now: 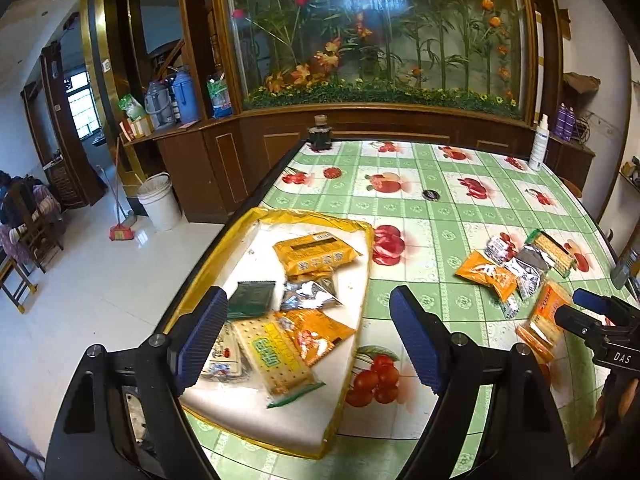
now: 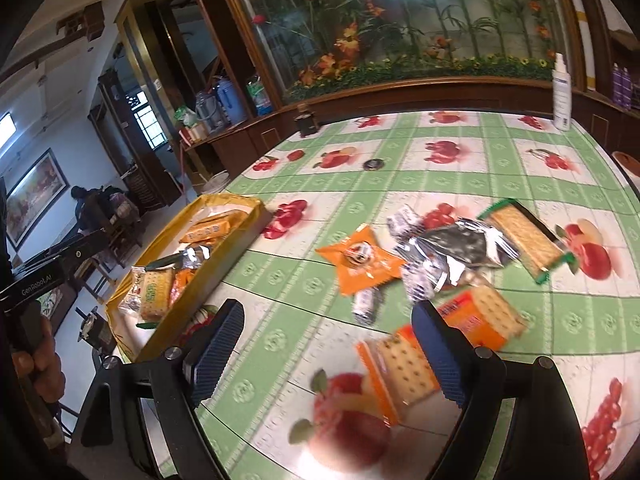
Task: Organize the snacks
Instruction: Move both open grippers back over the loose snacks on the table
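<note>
A gold-rimmed tray [image 1: 362, 264] on the table's left holds several snack packs, among them a green cracker pack [image 1: 274, 356] and an orange pack [image 1: 314, 254]. My left gripper [image 1: 308, 344] is open and empty above the tray. Loose snacks lie on the tablecloth to the right: an orange pack [image 2: 362, 262], a silver pack [image 2: 460, 246], a green-edged cracker pack [image 2: 524, 240]. My right gripper [image 2: 332, 354] is open and empty, low over an orange cracker pack [image 2: 400, 368]; another [image 2: 484, 314] lies just beyond. The tray also shows in the right wrist view [image 2: 224, 272].
The table has a green fruit-print cloth [image 1: 440, 208]. A dark jar [image 1: 320, 134] and a white spray bottle [image 1: 538, 146] stand at the far edge, a small dark cap [image 1: 431, 195] mid-table. A wooden cabinet with a flower display stands behind. The floor drops off left of the tray.
</note>
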{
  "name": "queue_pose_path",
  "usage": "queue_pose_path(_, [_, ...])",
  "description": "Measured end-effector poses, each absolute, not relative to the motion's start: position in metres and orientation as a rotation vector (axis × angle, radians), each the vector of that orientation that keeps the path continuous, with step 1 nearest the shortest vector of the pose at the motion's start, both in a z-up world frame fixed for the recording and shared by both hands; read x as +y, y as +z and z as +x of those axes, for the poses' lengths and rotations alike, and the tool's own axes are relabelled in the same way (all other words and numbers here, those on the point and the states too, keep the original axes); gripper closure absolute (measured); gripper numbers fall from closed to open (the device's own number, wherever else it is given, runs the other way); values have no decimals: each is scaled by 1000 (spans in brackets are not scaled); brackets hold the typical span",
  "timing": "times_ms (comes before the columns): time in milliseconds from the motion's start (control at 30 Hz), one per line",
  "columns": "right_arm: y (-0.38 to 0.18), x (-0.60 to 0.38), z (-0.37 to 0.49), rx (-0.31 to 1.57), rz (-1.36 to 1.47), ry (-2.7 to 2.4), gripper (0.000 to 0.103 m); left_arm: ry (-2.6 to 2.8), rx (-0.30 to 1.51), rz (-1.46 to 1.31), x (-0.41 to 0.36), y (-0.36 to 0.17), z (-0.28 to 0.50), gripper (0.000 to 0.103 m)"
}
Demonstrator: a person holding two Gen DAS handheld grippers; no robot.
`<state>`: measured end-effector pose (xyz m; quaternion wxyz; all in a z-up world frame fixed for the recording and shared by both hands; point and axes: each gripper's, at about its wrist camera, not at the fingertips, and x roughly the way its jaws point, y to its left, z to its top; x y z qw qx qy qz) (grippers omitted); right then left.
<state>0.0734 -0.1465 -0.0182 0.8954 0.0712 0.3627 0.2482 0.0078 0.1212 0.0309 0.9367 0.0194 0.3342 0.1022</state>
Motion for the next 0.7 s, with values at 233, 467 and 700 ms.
queue_pose_path(233, [-34, -189, 63, 777, 154, 422, 15, 75, 761, 61, 83, 8, 19, 19])
queue_pose_path(467, [-49, -219, 61, 813, 173, 363, 14, -104, 857, 62, 32, -20, 38, 20])
queue_pose_path(700, [-63, -215, 71, 870, 181, 366, 13, -157, 953, -43, 17, -34, 80, 20])
